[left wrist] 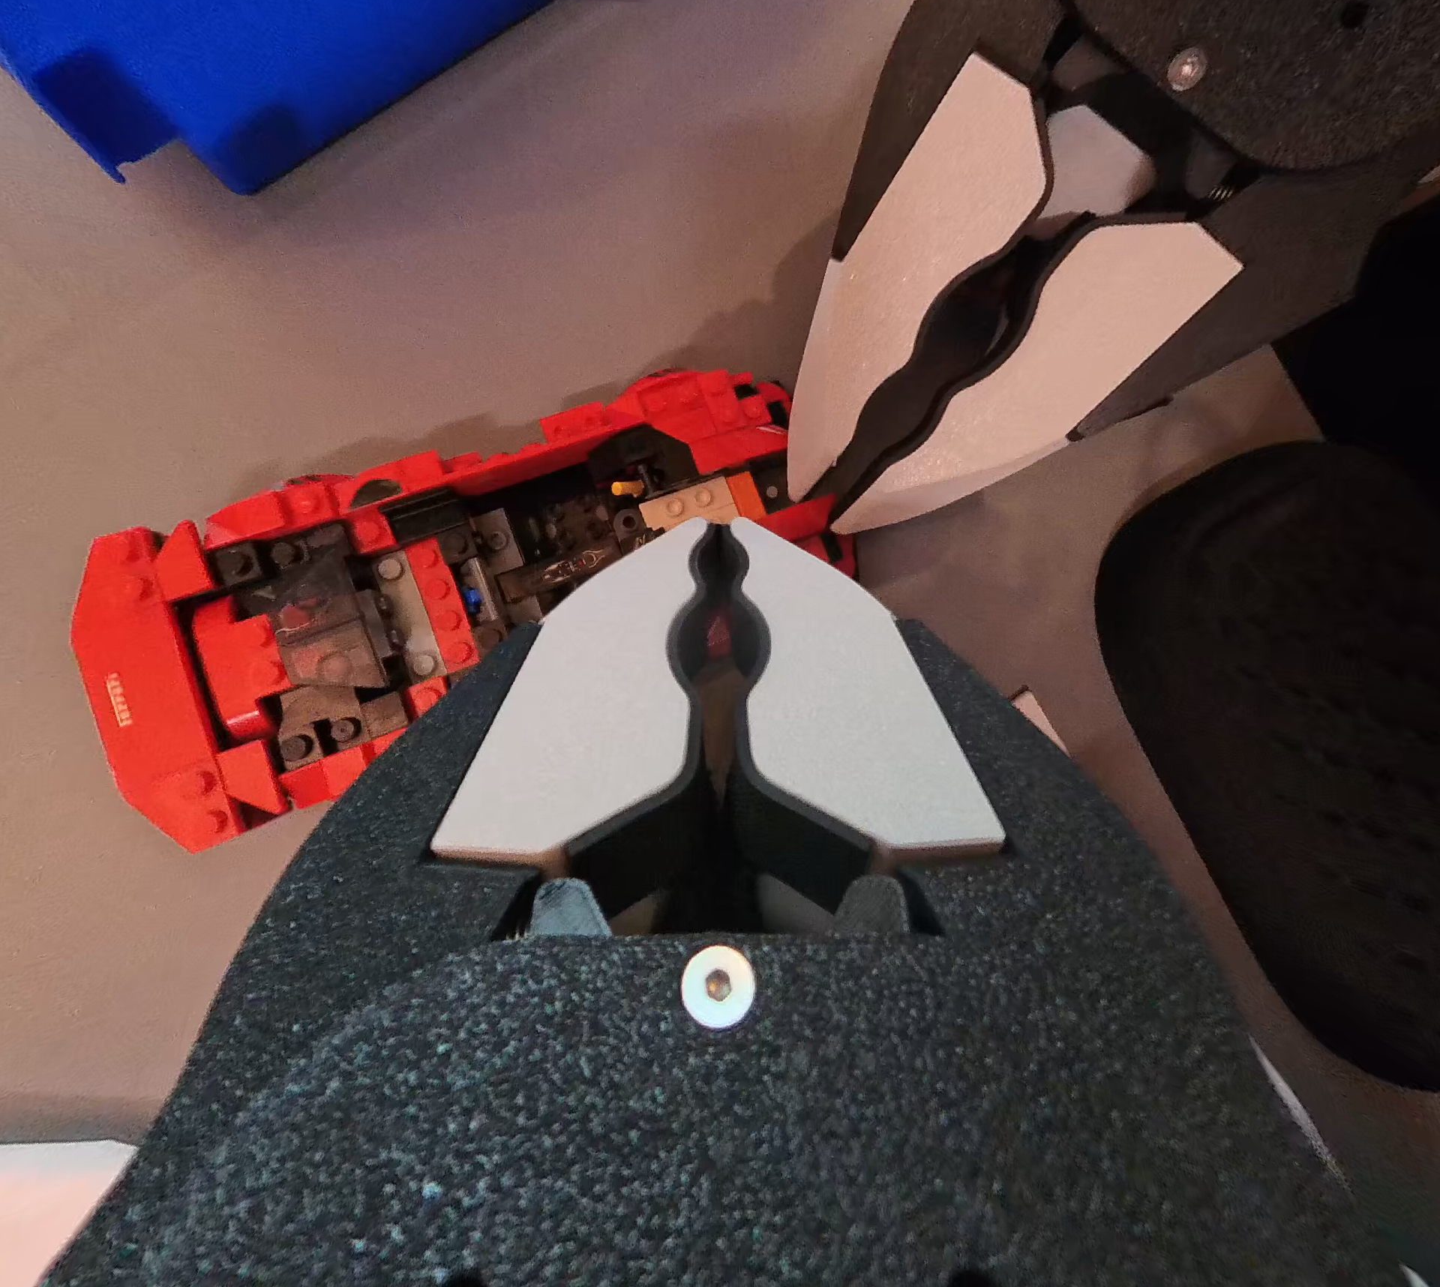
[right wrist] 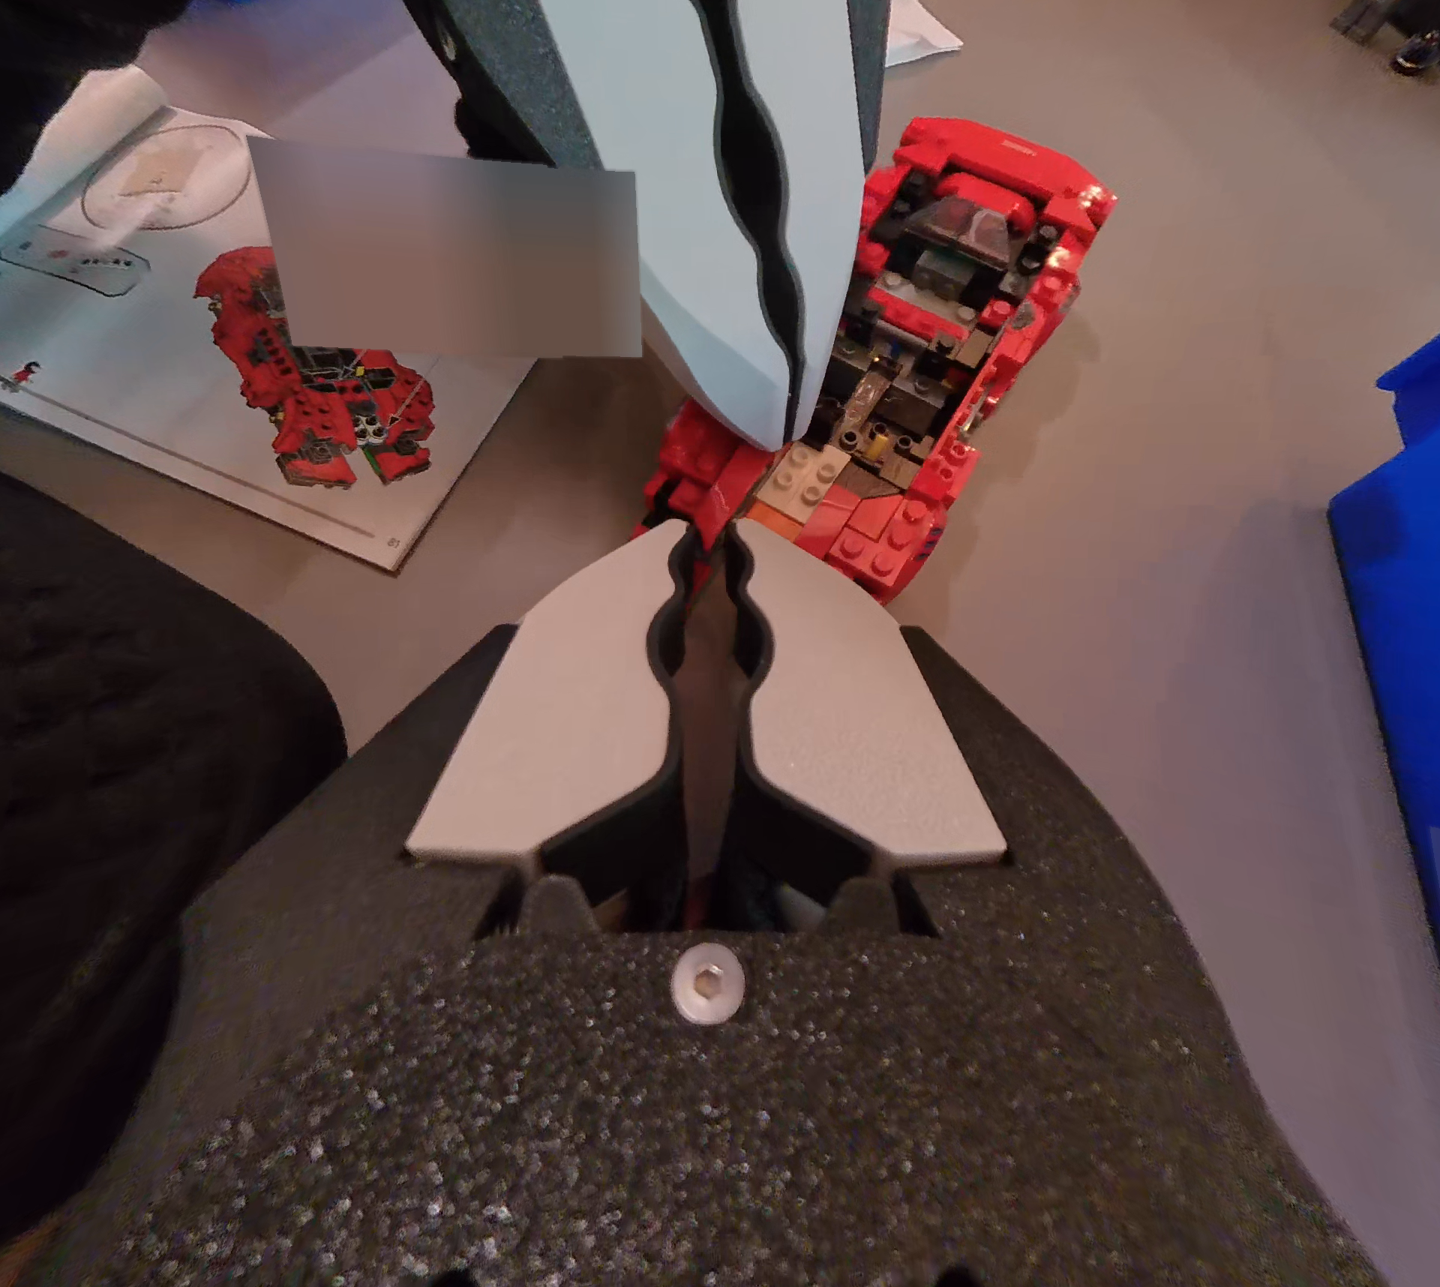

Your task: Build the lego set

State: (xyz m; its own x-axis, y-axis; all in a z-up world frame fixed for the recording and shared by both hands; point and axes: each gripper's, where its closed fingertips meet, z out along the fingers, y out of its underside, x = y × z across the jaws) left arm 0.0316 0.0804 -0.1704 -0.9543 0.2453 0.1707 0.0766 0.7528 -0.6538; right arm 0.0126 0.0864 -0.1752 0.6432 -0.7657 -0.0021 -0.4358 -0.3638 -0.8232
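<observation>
Both tongs (closed) touching red lego car (left wrist: 436, 595).

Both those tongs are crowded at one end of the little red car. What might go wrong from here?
1. The left tongs and right tongs nearly touch at the car's end, so they may bump.
2. Pressing there might tip or slide the car on the smooth table, or pop bricks loose.
3. The tongs' tips hide that spot from both cameras, so misalignment could go unnoticed.

Dim-lit grey tabletop (right wrist: 1130, 174), blue plastic bin (left wrist: 234, 3) at its edge, black chair seat (left wrist: 1286, 743) alongside
</observation>
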